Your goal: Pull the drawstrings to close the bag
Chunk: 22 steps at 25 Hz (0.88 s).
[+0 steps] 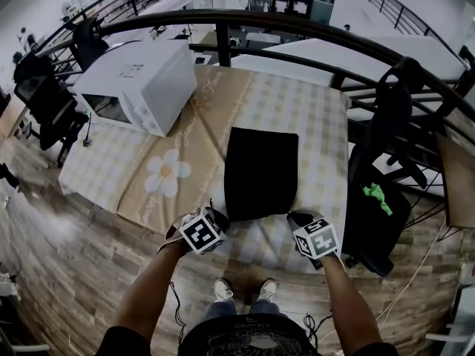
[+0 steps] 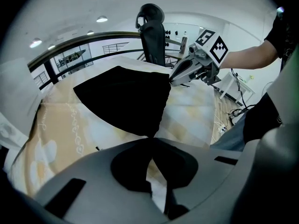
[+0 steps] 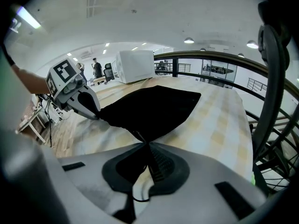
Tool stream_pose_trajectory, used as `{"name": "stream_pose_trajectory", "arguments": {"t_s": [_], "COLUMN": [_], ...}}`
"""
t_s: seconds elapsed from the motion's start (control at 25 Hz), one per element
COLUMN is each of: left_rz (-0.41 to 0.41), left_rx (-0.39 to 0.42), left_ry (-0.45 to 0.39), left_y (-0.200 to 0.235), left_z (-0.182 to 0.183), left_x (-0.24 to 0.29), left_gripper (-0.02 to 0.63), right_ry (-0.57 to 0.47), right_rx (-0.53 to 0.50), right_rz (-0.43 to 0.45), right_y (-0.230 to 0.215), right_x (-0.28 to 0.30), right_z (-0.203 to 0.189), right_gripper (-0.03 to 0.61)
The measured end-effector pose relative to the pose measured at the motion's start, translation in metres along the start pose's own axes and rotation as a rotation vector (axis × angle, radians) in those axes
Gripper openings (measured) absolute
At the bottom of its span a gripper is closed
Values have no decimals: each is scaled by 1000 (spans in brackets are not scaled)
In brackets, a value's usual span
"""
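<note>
A flat black bag [image 1: 261, 170] lies on the checked tablecloth [image 1: 319, 124], its mouth edge toward me. My left gripper [image 1: 219, 215] sits at the bag's near left corner; in the left gripper view its jaws [image 2: 150, 138] are shut, with the black fabric [image 2: 126, 99] tapering to a point between them. My right gripper [image 1: 293, 217] is at the near right corner. Its jaws [image 3: 148, 143] are shut on a thin black drawstring that runs from the bag [image 3: 149, 108], and a loop of cord hangs below them. Each gripper shows in the other's view: right [image 2: 175, 78], left [image 3: 96, 113].
A white microwave [image 1: 141, 84] stands at the table's far left. A curved black railing [image 1: 297, 28] runs behind the table. A black chair [image 1: 386, 191] with a green item [image 1: 377, 196] stands close on the right, and the near table edge is just under the grippers.
</note>
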<state>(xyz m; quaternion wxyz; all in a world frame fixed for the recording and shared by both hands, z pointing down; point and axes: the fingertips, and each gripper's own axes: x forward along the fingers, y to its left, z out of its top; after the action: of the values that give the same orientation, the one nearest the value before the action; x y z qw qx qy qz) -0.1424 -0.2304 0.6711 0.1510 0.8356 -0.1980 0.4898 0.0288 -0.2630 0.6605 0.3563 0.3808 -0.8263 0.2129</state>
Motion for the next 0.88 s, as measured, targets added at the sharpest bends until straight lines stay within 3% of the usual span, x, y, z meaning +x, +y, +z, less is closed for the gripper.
{"name": "stream_pose_trajectory", "arguments": {"t_s": [0.32,0.88], "left_rz": [126,384], "left_rx": [-64,-188], "left_ry": [-55,-263], "left_y": [7,32], "left_z": [4,39], "left_x": [-10,-65], "left_gripper": [31,31], "right_ry": [-36,-179], "right_rx": [2,33], "right_rz": [-18,-64], "right_y": [0,3], "right_x": [-7,-39], "right_z": [7,44], "right_gripper": [28,28]}}
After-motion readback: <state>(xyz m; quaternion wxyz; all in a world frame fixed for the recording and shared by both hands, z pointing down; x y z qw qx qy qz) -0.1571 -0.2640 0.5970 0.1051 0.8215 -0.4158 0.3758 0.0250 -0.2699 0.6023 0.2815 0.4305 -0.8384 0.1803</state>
